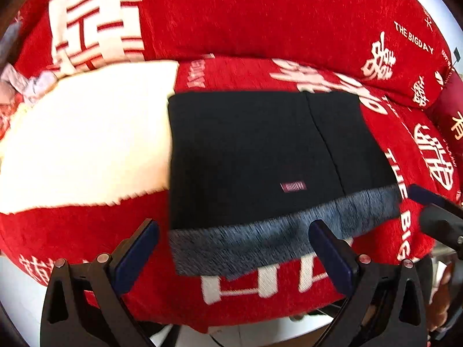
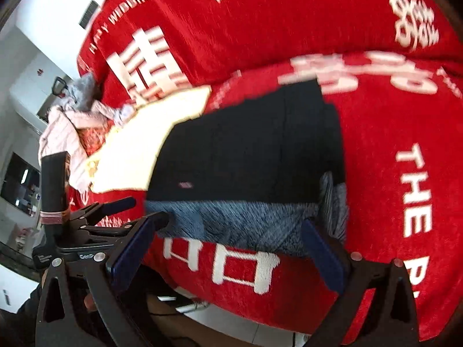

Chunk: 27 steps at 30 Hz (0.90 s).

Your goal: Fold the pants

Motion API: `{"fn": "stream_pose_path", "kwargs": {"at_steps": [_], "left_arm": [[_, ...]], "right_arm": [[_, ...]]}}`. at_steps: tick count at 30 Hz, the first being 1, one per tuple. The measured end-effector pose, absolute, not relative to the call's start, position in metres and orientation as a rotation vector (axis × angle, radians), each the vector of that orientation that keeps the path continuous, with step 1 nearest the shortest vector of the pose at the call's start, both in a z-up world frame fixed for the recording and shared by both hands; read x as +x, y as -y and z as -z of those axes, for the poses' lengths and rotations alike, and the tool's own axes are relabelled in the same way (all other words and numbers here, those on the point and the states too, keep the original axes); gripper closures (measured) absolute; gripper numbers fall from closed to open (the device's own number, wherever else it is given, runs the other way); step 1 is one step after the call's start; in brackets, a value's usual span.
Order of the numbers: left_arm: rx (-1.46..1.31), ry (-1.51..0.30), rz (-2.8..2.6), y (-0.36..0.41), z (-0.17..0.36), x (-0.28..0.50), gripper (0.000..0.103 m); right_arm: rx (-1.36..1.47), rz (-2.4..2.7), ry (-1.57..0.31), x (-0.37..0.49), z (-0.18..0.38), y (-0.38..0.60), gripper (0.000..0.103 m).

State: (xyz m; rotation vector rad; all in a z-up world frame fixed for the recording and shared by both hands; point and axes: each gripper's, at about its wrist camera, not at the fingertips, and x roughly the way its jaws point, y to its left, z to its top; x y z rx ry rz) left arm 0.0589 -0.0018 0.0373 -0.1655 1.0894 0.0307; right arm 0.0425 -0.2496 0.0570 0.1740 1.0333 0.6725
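folded black pants with grey waistband (image 1: 260, 156) flat on red "THE BIGDAY" cover (image 1: 260, 29), small label unreadable | left gripper (image 1: 234, 240) jaws wide, empty | right gripper (image 2: 231, 237) jaws wide, empty

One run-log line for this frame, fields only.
pants: folded, flat on red cover | left gripper: open, empty | right gripper: open, empty, at grey hem
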Motion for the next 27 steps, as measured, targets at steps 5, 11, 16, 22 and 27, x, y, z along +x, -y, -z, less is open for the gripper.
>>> {"fn": "stream_pose_path", "kwargs": {"at_steps": [5, 11, 16, 22, 27], "left_arm": [[-0.196, -1.195, -0.079, -0.013, -0.008, 0.082, 0.0], [-0.205, -1.162, -0.102, -0.019, -0.021, 0.072, 0.0], [-0.179, -1.125, -0.125, -0.012, -0.041, 0.056, 0.0], [-0.163, -1.13, -0.151, 0.0, -0.032, 0.043, 0.0], [-0.123, -1.13, -0.166, 0.011, -0.02, 0.032, 0.0]], "right_arm": [[0.164, -0.694, -1.109, 0.057, -0.042, 0.238, 0.001], [0.12, -0.614, -1.102, 0.048, -0.046, 0.231, 0.001], [-0.14, -0.403, -0.951, 0.024, -0.084, 0.224, 0.001], [-0.227, -0.249, -1.009, 0.012, -0.08, 0.223, 0.001], [-0.217, -0.226, -1.062, 0.006, -0.057, 0.222, 0.001]]}}
